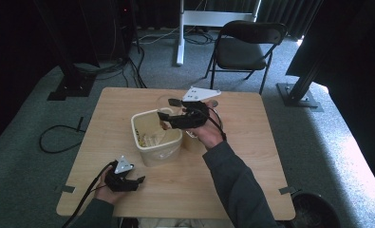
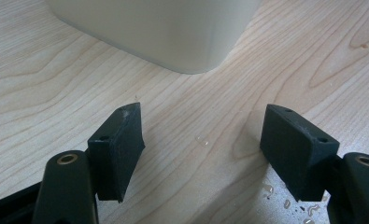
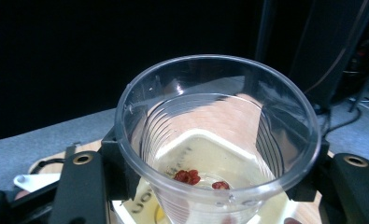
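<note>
clear cup (image 3: 217, 140) | pinched by right tool (image 3: 217, 186), base cut off | left tool (image 2: 203, 154) spread, empty | bin (image 1: 155, 137) contents unclear

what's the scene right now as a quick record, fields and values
surface: wooden table
right gripper: jaws clamped on a clear plastic cup, held above the tub
cup contents: a few small red bits at the bottom
tub: cream square container, open top, near the table's middle
left gripper: jaws open with nothing between them, low over the table near the tub's near corner
table near left gripper: a few water droplets
background: black folding chair on grey carpet
</note>
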Tool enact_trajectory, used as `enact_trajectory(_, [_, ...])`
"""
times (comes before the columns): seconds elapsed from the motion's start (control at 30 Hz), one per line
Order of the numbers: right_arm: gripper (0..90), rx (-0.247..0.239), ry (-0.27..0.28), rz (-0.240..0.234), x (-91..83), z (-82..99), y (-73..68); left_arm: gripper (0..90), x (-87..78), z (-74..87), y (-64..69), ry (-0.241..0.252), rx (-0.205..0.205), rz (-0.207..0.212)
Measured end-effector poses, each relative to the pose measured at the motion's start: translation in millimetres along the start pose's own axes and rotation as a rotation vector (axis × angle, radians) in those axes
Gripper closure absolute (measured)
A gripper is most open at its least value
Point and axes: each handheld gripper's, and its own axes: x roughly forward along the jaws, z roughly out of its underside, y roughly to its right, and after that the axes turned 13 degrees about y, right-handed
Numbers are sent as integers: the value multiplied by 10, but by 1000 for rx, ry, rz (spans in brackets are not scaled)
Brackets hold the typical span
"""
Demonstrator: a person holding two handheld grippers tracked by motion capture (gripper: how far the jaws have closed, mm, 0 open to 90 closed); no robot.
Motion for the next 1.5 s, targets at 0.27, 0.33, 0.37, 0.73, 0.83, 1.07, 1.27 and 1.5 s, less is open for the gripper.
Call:
enact_trajectory(0.27, [335,74,10,-47,269,100,26,306,0,1,1,0,-1,1])
enact_trajectory(0.33, [333,76,-3,-50,338,128,26,306,0,1,1,0,-2,1])
enact_trajectory(0.37, [333,72,-9,-45,368,139,21,306,-1,1,1,0,-2,1])
enact_trajectory(0.73, [321,67,-57,-47,606,238,22,305,-2,0,2,-1,0,2])
enact_trajectory(0.83, [271,76,-51,-36,641,263,30,305,-2,1,2,-1,1,3])
enact_trajectory(1.07, [101,110,-17,-24,669,279,40,305,-3,1,3,-2,1,4])
enact_trajectory(1.27, [100,57,-16,-29,611,254,-55,305,-4,1,3,-2,3,3])
enact_trajectory(1.5, [133,7,16,-13,352,233,-119,304,-4,1,3,-2,3,4])
